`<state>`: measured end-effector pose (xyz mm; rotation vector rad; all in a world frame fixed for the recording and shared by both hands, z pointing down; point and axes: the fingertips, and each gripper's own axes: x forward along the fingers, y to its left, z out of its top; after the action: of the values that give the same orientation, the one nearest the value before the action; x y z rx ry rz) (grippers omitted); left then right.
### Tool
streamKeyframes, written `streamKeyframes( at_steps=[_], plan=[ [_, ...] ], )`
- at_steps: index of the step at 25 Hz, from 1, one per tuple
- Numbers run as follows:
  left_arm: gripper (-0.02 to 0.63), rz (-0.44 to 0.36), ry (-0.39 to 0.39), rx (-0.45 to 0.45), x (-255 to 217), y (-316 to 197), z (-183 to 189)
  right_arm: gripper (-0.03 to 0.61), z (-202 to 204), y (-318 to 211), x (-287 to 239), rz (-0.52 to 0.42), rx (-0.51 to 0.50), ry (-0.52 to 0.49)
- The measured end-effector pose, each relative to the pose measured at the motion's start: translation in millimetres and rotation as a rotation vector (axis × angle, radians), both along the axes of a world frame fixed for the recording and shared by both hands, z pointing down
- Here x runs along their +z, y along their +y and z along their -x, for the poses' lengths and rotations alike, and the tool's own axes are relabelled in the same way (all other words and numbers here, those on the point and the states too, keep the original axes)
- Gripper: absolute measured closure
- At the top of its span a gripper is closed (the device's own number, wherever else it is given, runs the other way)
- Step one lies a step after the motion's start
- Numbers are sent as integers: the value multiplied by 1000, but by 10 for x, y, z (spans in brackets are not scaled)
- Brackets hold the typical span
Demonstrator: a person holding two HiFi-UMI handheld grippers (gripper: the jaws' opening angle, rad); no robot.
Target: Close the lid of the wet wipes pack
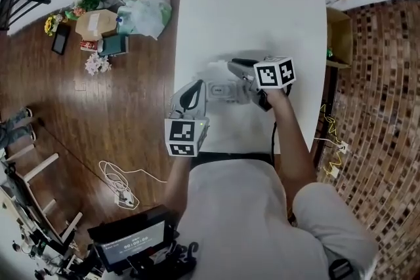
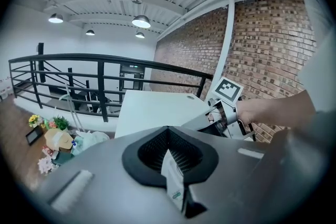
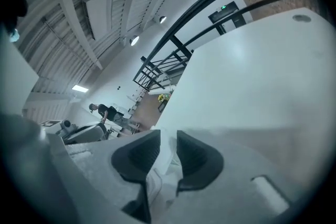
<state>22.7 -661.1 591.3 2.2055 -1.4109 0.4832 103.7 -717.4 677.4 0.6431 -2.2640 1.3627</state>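
White worktop [image 1: 249, 3] runs toward 12 o'clock over a dark wood floor [image 1: 131, 108]. Brick wall [image 1: 380, 75] stands at 3 o'clock. A box [image 1: 95, 23] and flowers [image 1: 97, 64] lie at 10 o'clock. Black railing [image 2: 101, 86] rims the floor. Round ceiling lamps [image 2: 140, 21] glow.

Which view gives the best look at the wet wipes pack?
The head view: the wet wipes pack shows nearly whole between the left gripper and right gripper. The left gripper view shows only a thin printed edge pinched in its jaws; the right gripper view, just crumpled white film between its jaws.
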Motion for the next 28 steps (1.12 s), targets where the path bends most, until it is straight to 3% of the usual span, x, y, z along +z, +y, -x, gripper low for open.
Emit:
streamKeyframes(
  at_steps=[5,14,22,28],
  plan=[
    [598,-15,11,12,-40,2,-3,534,30,167,-425,-146,-115,7],
    [598,-4,17,14,-44,37,3,532,72,664,-534,-254,-339,138],
    [598,16,5,14,66,137,42,522,96,939,-389,-220,-486,185],
    [598,21,-4,18,100,181,55,540,151,1028,-59,-162,-476,282]
  ],
)
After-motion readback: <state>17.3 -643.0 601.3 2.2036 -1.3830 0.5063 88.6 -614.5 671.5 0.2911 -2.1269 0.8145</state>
